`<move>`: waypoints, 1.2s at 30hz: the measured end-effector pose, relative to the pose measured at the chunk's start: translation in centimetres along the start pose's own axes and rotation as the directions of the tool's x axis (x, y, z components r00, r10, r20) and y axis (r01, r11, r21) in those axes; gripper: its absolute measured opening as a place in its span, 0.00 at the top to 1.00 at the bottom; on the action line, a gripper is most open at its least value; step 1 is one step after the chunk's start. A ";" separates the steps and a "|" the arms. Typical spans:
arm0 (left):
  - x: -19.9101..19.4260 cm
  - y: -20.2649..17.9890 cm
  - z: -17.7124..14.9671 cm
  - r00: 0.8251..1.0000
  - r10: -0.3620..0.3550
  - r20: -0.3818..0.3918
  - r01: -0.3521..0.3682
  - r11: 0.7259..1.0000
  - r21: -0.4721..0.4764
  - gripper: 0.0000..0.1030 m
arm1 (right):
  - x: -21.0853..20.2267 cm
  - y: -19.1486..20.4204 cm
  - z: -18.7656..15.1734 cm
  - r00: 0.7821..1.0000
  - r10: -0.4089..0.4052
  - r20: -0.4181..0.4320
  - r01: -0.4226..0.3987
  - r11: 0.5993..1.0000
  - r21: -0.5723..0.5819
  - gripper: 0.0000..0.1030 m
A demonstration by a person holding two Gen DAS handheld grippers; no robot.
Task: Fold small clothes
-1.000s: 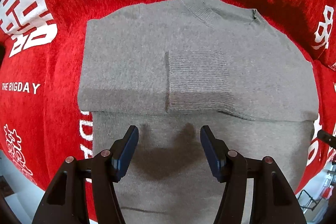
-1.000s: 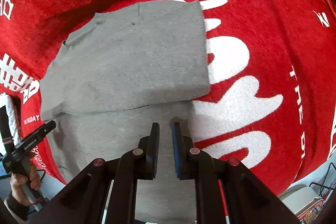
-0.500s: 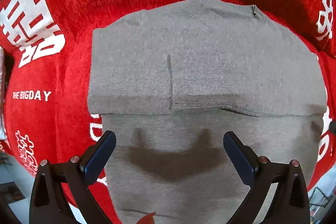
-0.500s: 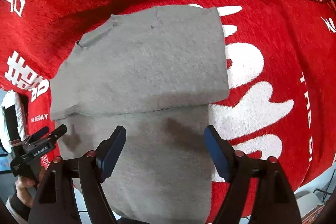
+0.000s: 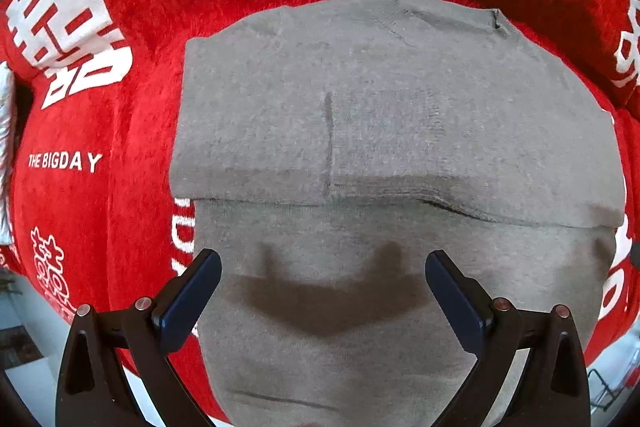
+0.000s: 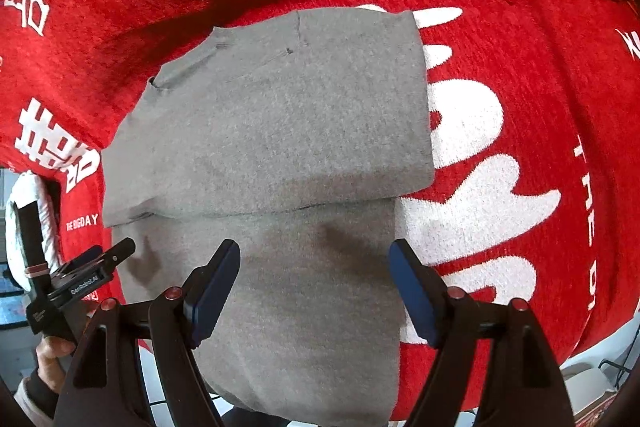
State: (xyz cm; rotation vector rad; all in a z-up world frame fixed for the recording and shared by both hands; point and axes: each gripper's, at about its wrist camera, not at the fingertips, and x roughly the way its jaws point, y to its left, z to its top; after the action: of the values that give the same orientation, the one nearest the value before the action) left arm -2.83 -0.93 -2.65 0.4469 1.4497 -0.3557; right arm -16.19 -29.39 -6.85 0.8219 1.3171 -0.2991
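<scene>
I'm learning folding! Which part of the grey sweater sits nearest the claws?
The flat lower body of the grey sweater, below the thicker folded-over layer, which lies farther away by the collar.

Black hand-held gripper point(image 5: 322, 287), navy pads point(image 5: 192, 301)

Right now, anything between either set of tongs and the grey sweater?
Nothing visible. The left tongs and right tongs both hang open over the unfolded lower part of the grey sweater, which lies alone on the red blanket. No other item lies on the fabric.
</scene>
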 end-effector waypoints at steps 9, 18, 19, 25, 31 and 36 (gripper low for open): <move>-0.4 -1.4 -1.9 0.999 -0.027 -0.020 0.027 1.000 0.008 0.01 | -0.9 -2.1 -0.1 0.999 0.019 -0.028 -0.020 1.000 -0.012 0.23; -1.3 -1.3 -5.0 0.996 -0.083 -0.021 0.081 0.994 -0.077 0.01 | 0.4 -3.7 -1.4 0.988 0.121 -0.096 -0.118 0.993 0.029 0.23; -1.3 -1.0 -5.5 0.995 -0.091 -0.029 0.088 0.992 -0.091 0.01 | 0.6 -3.7 -1.5 0.986 0.132 -0.101 -0.128 0.991 0.039 0.23; -1.2 0.0 -7.7 0.996 -0.064 -0.054 0.059 0.994 -0.093 0.01 | 1.1 -4.0 -3.0 0.976 0.189 -0.105 -0.180 0.980 0.089 0.23; -0.9 0.5 -9.2 0.997 -0.066 -0.051 0.063 0.996 -0.058 0.01 | 0.8 -3.4 -6.1 0.973 0.221 -0.071 -0.214 0.973 0.087 0.19; -1.5 1.1 -11.1 0.996 -0.090 -0.030 0.088 0.995 -0.042 0.01 | 0.8 -3.4 -9.5 0.975 0.208 -0.073 -0.196 0.970 0.142 0.19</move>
State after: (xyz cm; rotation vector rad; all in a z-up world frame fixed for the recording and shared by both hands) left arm -12.01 5.53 -1.83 0.3569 1.5080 -0.3909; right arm -25.09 -25.08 -9.12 1.0854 1.2917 -0.1928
